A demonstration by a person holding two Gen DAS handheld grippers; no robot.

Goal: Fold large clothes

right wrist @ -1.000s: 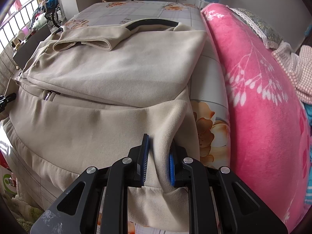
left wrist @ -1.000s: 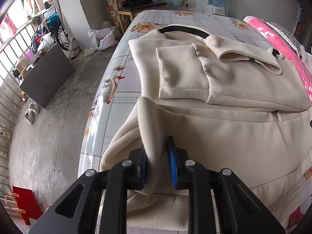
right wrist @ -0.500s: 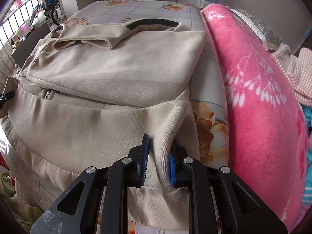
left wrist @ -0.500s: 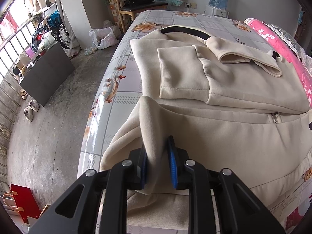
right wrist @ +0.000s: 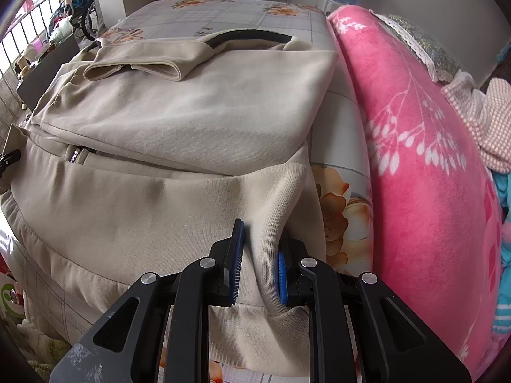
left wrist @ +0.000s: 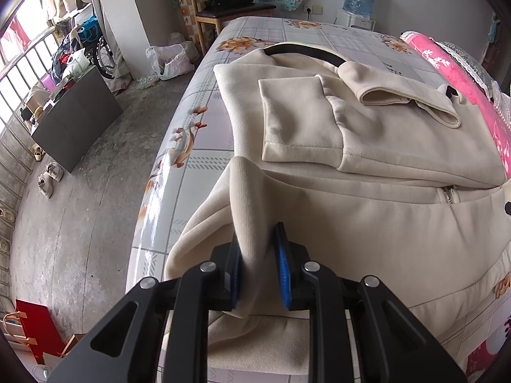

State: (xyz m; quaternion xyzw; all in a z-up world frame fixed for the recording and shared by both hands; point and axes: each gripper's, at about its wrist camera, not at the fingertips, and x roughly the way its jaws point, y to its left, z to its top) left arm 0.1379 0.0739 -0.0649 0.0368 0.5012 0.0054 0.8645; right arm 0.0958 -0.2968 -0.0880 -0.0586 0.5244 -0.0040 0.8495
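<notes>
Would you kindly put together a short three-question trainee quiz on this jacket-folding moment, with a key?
1. True or false: the left claw is clamped on the ribbed hem of the beige jacket.
2. Multiple choice: what lies along the bed on the right claw's outer side? A) a pink floral blanket B) a grey laptop C) a stack of plates
3. Fill in: both sleeves are folded across the jacket's ____.

Key:
1. True; hem fabric is pinched between its blue pads.
2. A; the pink blanket runs alongside the jacket.
3. Chest (upper body), with the cuffs lying on top.
</notes>
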